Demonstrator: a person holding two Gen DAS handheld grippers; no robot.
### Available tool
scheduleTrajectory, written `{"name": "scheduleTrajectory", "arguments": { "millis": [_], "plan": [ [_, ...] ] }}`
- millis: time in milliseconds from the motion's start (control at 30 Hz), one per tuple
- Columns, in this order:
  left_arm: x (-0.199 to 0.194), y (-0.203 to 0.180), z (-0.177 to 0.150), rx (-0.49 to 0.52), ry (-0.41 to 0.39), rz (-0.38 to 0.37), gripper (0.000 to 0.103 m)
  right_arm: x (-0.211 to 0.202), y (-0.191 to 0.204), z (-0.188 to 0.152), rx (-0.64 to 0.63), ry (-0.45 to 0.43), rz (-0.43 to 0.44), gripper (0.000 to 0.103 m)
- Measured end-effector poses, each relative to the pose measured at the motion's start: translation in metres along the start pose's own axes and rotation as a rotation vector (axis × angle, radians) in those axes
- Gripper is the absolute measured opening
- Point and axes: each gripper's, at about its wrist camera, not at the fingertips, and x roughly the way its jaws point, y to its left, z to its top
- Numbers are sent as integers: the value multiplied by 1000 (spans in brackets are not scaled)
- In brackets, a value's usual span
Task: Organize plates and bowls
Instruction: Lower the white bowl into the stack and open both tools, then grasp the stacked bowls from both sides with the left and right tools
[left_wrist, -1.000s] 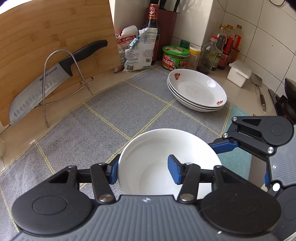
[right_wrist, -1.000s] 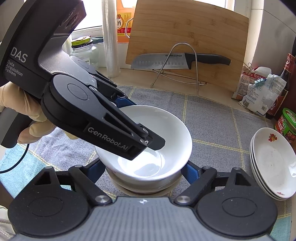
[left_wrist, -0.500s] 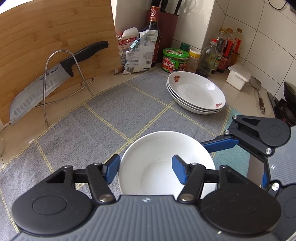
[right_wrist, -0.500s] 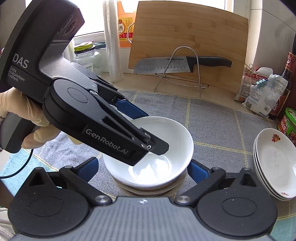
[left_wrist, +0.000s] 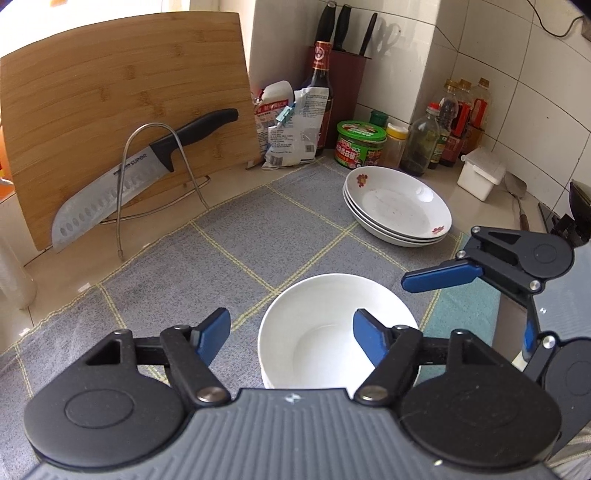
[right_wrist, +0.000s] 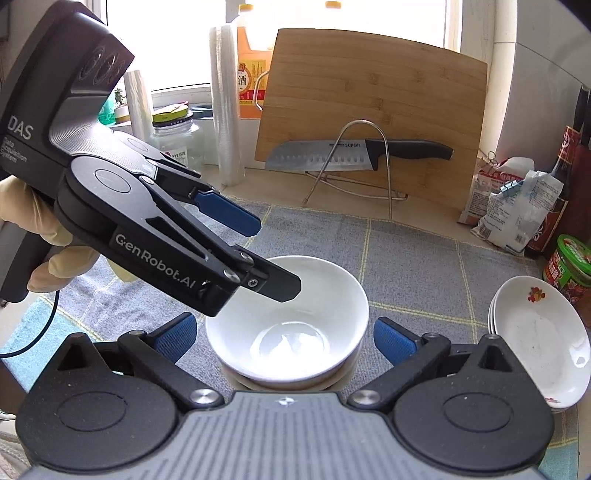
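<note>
Right wrist view: white bowl (right_wrist: 291, 325) sits nested on top of a short bowl stack (right_wrist: 291, 384), rims of lower ones just showing beneath it. Stack stands on the grey checked cloth (right_wrist: 413, 258), toward the near edge of the surface. Glazed ceramic: stiff, smooth, likely slippery under rubber pads, fragile if dropped or knocked. Some weight, judged moderate. Best hold is on the rim wall, one pad inside and one outside, or across the outer sides low down.

Left tool (right_wrist: 275, 254) hangs over the bowl's left rim, one finger over the inside, the other outside, neither pressing; its jaws have just been opening, the bowl wall between them but released. Right tool (right_wrist: 282, 338) is spread wide, pads either side of the stack and clear of it.

Left wrist view: stacked flower-print plates (left_wrist: 399, 206) lie toward the far right corner of the cloth, well apart from the bowls. Beyond, knife (left_wrist: 140, 177) on a wire rack against a cutting board (left_wrist: 122, 103).
</note>
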Motion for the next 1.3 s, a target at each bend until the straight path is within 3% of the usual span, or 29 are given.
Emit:
{"name": "scheduleTrajectory", "arguments": {
  "millis": [133,433,533,700,1000,1300],
  "plan": [
    [-7,12,-4,-55,-12,22,74,1,2,-1,-6,-8,53,103],
    [-18,24,-18,-88,-15,42,75,3,2,-2,-20,9,40,103],
    [-29,24,-28,-71,-31,29,88,-6,-3,-4,-34,2,37,103],
    [-37,19,-50,-67,-14,24,92,-6,-19,-16,-73,58,63,103],
    [8,-6,-89,-96,109,80,92,53,-36,-53,-140,206,71,103],
    [37,-26,-97,-94,161,146,94,66,-50,-65,-198,199,142,103]
  ]
}}
